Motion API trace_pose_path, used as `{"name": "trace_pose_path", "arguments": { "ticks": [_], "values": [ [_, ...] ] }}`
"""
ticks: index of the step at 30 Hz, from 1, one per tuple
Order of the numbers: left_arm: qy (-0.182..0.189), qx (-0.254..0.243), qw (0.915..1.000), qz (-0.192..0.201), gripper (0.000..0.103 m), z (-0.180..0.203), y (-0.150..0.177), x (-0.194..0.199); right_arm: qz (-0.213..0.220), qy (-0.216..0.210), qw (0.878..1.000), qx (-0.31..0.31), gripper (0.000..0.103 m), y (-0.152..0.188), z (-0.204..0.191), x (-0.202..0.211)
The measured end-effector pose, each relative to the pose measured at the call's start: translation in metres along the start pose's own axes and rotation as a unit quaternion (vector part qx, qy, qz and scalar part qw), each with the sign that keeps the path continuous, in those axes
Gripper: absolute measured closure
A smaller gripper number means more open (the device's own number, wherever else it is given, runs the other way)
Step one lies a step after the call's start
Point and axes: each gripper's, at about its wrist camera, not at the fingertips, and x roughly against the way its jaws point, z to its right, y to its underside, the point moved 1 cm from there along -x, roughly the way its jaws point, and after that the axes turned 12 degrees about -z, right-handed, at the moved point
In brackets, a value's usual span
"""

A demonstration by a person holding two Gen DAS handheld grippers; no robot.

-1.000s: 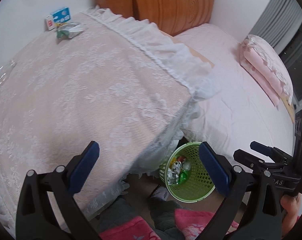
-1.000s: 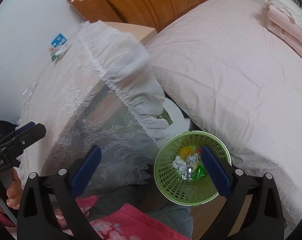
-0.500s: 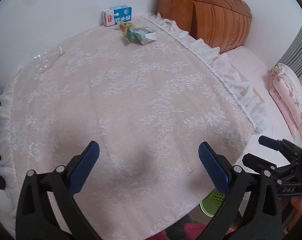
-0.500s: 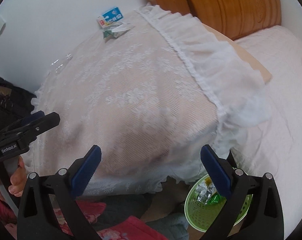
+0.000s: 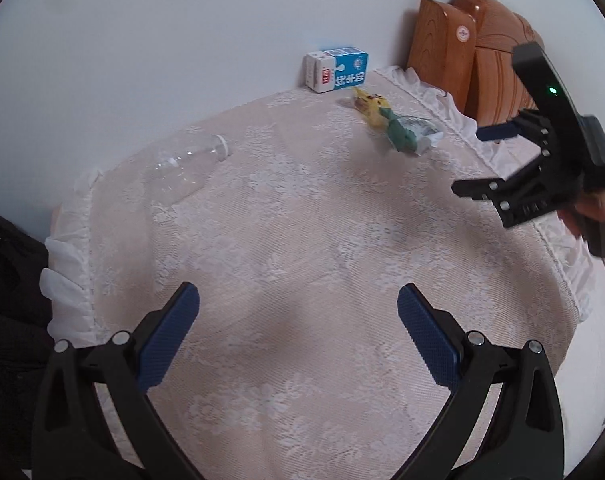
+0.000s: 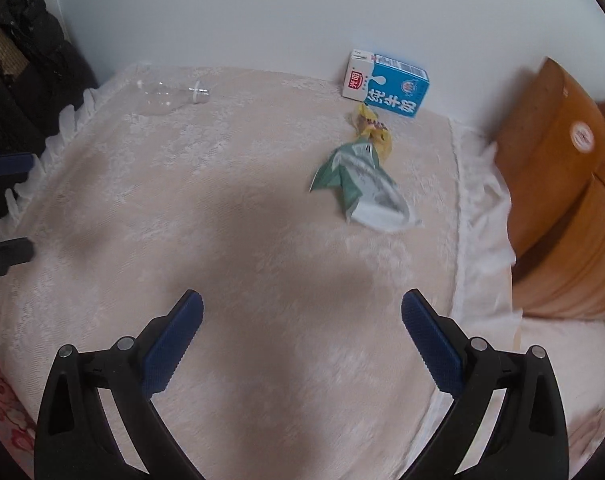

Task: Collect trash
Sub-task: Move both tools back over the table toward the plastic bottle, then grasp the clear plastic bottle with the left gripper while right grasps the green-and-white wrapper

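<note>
A lace-covered table (image 5: 302,248) holds trash at its far side: a blue and white milk carton (image 5: 337,69) (image 6: 388,83) against the wall, a yellow wrapper (image 5: 368,106) (image 6: 372,128), a green and white crumpled wrapper (image 5: 408,134) (image 6: 360,182), and a clear plastic bottle (image 5: 186,160) (image 6: 166,94) lying on its side at the far left. My left gripper (image 5: 298,336) is open and empty over the table's near part. My right gripper (image 6: 302,340) is open and empty, short of the green wrapper; it also shows in the left wrist view (image 5: 490,164).
A wooden headboard (image 5: 474,56) (image 6: 562,208) stands to the right of the table. A white wall (image 5: 182,40) backs the table. Dark clothing (image 6: 18,80) hangs at the left. The table's frilled edge (image 6: 482,216) runs along the right side.
Both grippers have risen from the green bin beside the bed and swung up over the table. The trash at the far side is now closer. Both stayed open.
</note>
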Motion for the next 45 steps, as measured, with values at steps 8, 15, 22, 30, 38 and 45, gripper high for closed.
{"name": "trace_pose_path", "arguments": {
  "ticks": [8,15,22,30,38,45],
  "values": [
    [0.002,0.041,0.9990,-0.014,0.008,-0.053,-0.003,-0.014,-0.095,-0.023,0.995,0.034,0.025,-0.087,0.036,-0.063],
    [-0.009,0.049,0.9987,-0.010,0.008,-0.075,-0.008,-0.019,-0.106,-0.049,0.993,0.029,0.038,-0.099,0.045,-0.061],
    [-0.025,0.044,0.9987,-0.002,0.008,-0.090,-0.034,-0.029,-0.073,-0.085,0.993,-0.028,0.043,-0.080,0.056,-0.045],
    [-0.076,-0.048,0.9959,0.008,0.008,-0.095,-0.093,-0.046,-0.005,-0.184,0.976,-0.113,0.043,-0.055,0.061,-0.015],
    [-0.066,-0.185,0.9787,-0.059,0.008,-0.094,-0.146,-0.099,0.039,-0.233,0.964,-0.125,0.043,-0.031,0.039,0.010],
    [-0.059,-0.174,0.9796,-0.082,0.037,-0.104,-0.155,-0.126,0.050,-0.278,0.945,-0.165,0.043,0.018,0.010,0.012]
  ]
}}
